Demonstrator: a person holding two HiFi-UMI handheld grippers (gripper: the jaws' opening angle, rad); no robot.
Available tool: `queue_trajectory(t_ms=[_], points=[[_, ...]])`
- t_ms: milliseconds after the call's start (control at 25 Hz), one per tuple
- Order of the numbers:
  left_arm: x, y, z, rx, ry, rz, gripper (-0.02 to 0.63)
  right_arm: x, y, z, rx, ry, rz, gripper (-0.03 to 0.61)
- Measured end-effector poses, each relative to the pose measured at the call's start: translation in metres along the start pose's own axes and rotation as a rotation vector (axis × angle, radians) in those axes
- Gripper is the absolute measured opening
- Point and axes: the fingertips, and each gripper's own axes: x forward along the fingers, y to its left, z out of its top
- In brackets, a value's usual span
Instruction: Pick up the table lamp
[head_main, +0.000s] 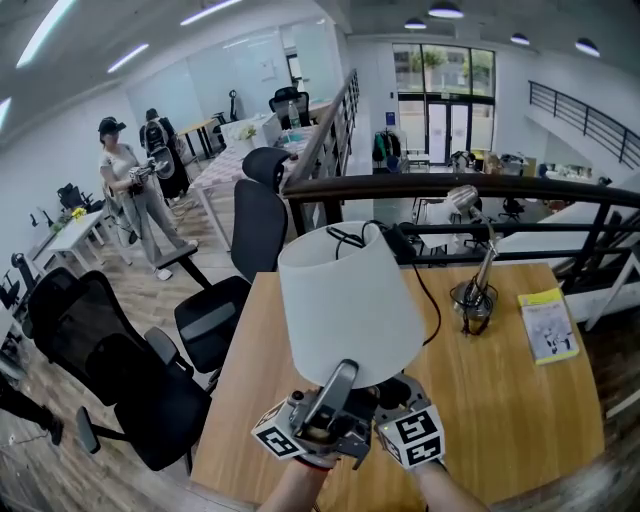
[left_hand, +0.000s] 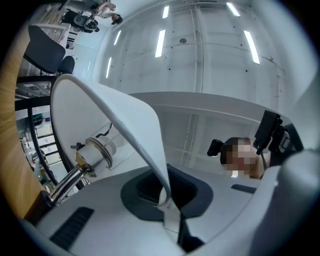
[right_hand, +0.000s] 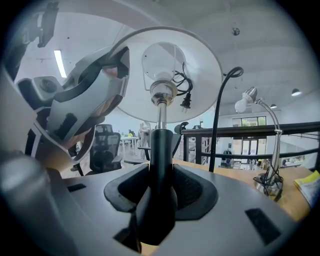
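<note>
The table lamp has a white shade (head_main: 345, 300), a chrome socket (left_hand: 93, 154) and a black stem (right_hand: 159, 165). It is held above the wooden table (head_main: 520, 410), tilted toward me. My left gripper (head_main: 338, 388) is shut on the shade's lower rim (left_hand: 150, 145), which runs thin between its jaws (left_hand: 168, 202). Just to its right, my right gripper (head_main: 396, 392) is shut on the black stem, which fills the gap between its jaws (right_hand: 157, 200). The lamp's plug and cord (right_hand: 184, 95) hang inside the shade. The lamp's foot is hidden.
A silver gooseneck desk lamp (head_main: 478, 262) stands at the table's far right, with a yellow booklet (head_main: 547, 325) beside it. A black cable (head_main: 425, 290) trails over the table. A dark railing (head_main: 450, 188) borders the far edge. Black office chairs (head_main: 215, 310) stand left of the table.
</note>
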Motion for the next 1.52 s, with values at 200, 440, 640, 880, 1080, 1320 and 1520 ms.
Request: queue_trajectory(t_ms=[200,440,640,880,1080,1320,1520], points=[[0.012,-0.007,0.002,0.024,0.012,-0.028,0.011,0.000,-0.004,0.013,-0.005,-0.033,-0.003,0.155],[0.024,-0.017,0.005,0.050,0.029,-0.051,0.010,-0.002,-0.008,0.030,-0.015,-0.063,-0.007,0.155],[0.036,-0.027,0.010,0.084,0.062,-0.077,0.010,-0.005,-0.008,0.055,-0.022,-0.105,-0.014,0.155],[0.043,-0.033,0.013,0.111,0.092,-0.092,0.010,-0.004,-0.010,0.060,-0.024,-0.121,-0.012,0.155],[0.053,-0.044,0.014,0.128,0.107,-0.105,0.010,-0.010,-0.008,0.074,-0.032,-0.143,-0.007,0.155],[0.058,-0.049,0.013,0.138,0.132,-0.123,0.009,-0.012,-0.011,0.082,-0.034,-0.163,-0.012,0.155],[0.063,-0.052,0.014,0.144,0.138,-0.136,0.010,-0.012,-0.013,0.089,-0.039,-0.177,-0.015,0.155]])
